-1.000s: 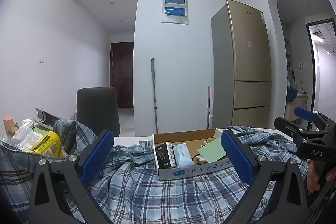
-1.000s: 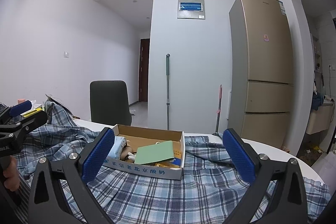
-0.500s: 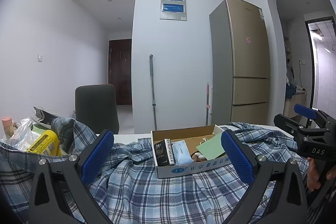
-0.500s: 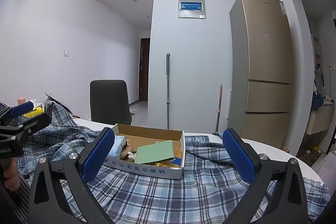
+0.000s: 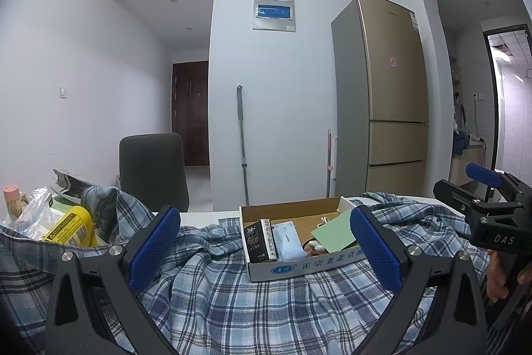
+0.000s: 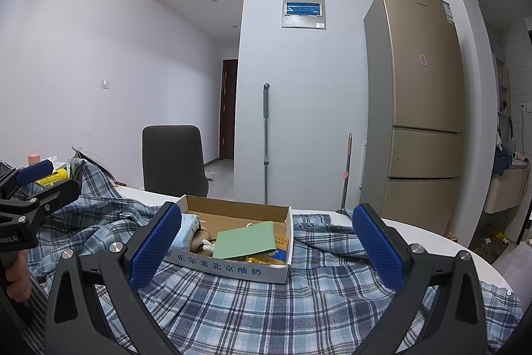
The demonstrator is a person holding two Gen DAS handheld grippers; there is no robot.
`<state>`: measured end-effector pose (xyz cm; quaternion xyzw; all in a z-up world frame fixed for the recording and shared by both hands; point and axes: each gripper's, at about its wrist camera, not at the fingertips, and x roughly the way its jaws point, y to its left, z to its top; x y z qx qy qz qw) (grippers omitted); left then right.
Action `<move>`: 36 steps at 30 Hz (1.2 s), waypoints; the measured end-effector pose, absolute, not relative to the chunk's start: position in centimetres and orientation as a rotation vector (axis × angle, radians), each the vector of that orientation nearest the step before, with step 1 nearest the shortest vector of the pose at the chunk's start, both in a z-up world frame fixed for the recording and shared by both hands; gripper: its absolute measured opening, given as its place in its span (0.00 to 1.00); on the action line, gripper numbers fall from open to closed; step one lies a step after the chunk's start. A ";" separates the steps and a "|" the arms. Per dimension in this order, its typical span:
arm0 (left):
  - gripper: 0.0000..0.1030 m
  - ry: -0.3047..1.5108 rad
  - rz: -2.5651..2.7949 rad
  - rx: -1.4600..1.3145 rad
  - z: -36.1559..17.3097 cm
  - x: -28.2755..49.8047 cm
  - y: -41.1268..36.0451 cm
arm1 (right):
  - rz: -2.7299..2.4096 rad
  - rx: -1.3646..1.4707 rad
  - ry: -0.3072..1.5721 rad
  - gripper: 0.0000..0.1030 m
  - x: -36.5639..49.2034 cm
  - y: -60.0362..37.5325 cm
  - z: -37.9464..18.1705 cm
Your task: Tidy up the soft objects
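Ahead at twelve o'clock, my left gripper [image 5: 264,243] and right gripper [image 6: 266,243] gape empty; shirt [image 5: 232,298] hides the table; box [image 6: 232,268] contents unclear.

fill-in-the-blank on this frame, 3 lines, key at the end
The cardboard box sits on a plaid ____.
The card lying in the box is ____ in colour.
Both the left hand-held gripper and the right hand-held gripper have their jaws ____, holding nothing.
Missing words: shirt; green; open
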<state>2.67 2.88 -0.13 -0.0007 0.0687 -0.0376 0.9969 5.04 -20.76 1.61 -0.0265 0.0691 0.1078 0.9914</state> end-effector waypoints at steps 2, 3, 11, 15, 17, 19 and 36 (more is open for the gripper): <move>1.00 0.137 -0.077 -0.002 -0.1 2.7 2.9 | 0.216 -0.054 0.140 1.00 5.1 -20.8 1.6; 1.00 0.138 -0.081 -0.002 -0.1 2.7 2.9 | 0.216 -0.053 0.140 1.00 5.1 -20.8 1.6; 1.00 0.140 -0.087 0.006 -0.4 2.8 3.0 | 0.217 -0.054 0.139 1.00 5.1 -20.8 1.6; 1.00 0.141 -0.087 0.007 -0.4 2.7 3.0 | 0.217 -0.054 0.140 1.00 5.0 -20.8 1.6; 1.00 0.141 -0.087 0.007 -0.4 2.8 3.0 | 0.217 -0.054 0.139 1.00 5.0 -20.8 1.6; 1.00 0.141 -0.087 0.008 -0.4 2.7 3.0 | 0.218 -0.055 0.139 1.00 5.0 -20.8 1.6; 1.00 0.145 -0.089 0.010 -0.4 2.7 3.1 | 0.220 -0.056 0.140 1.00 5.1 -20.9 1.3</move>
